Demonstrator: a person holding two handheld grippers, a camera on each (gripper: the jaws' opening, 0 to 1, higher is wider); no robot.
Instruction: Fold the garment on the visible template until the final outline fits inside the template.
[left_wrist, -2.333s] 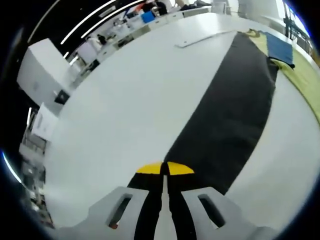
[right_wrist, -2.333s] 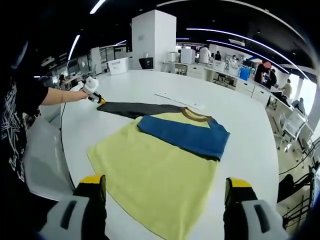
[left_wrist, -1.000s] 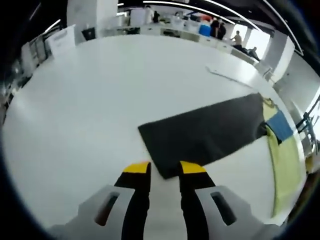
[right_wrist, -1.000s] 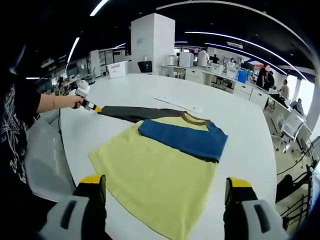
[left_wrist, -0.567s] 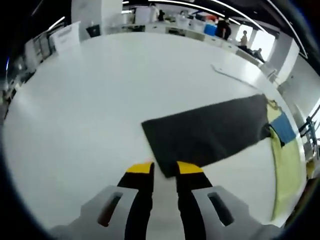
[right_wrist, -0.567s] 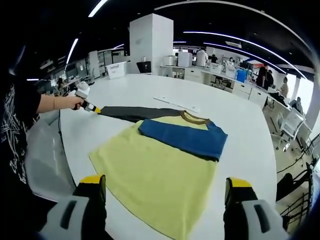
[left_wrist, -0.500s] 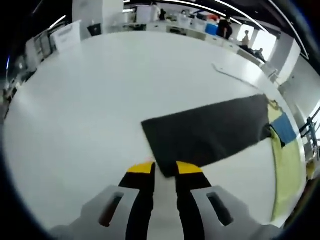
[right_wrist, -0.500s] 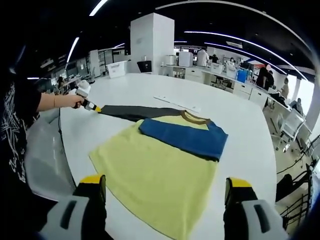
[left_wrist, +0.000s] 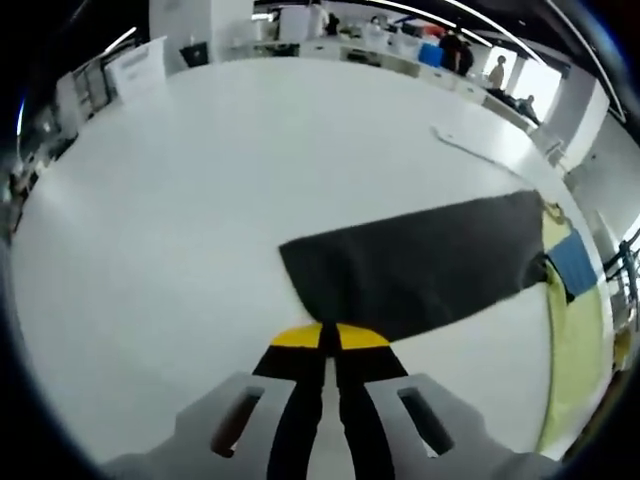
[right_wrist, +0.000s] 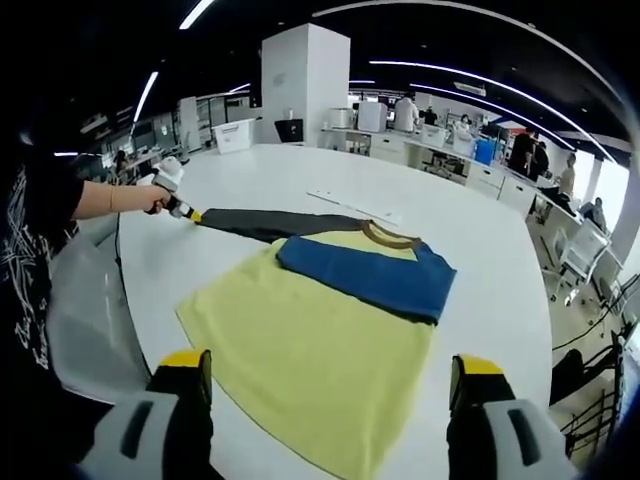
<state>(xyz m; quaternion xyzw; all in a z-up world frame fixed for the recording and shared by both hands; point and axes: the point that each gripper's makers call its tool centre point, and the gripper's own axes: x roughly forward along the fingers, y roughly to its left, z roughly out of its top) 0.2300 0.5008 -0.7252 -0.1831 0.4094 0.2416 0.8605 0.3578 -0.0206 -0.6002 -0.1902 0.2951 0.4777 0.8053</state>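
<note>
Yellow-tipped jaws of the left gripper (left_wrist: 322, 337), pressed together on the cuff end of the dark sleeve (left_wrist: 420, 262); pinch taken at the very corner, little cloth between the tips. Seen from the right gripper view at far left of the table: left gripper (right_wrist: 186, 211) carried in a person's hand (right_wrist: 152, 199), sleeve (right_wrist: 270, 222) stretched flat and straight out from the shoulder.

White table (right_wrist: 480, 250), wide and bare around the work. No printed template outline legible on it; a thin pale strip (right_wrist: 355, 205) lying beyond the collar, purpose not clear.

Garment (right_wrist: 315, 345), centre of table: yellow body spread flat, brown neckband at the far edge, blue sleeve (right_wrist: 365, 275) already folded across the chest. Lower hem nearest the right gripper.

Right gripper (right_wrist: 330, 375), jaws spread wide, nothing between them, held above the near hem and well apart from the left gripper.

Risks, as judged:
- Slip of the cuff from so shallow a pinch, on lifting or swinging the sleeve inward.
- Drag of the whole shirt across the smooth table if pulled rather than lifted, with the body unweighted; shift off position likely.
- Disturbance of the blue sleeve fold if the dark sleeve lands with a sweep.
- Crooked fold line at the shoulder, leaving the outline too wide.
</note>
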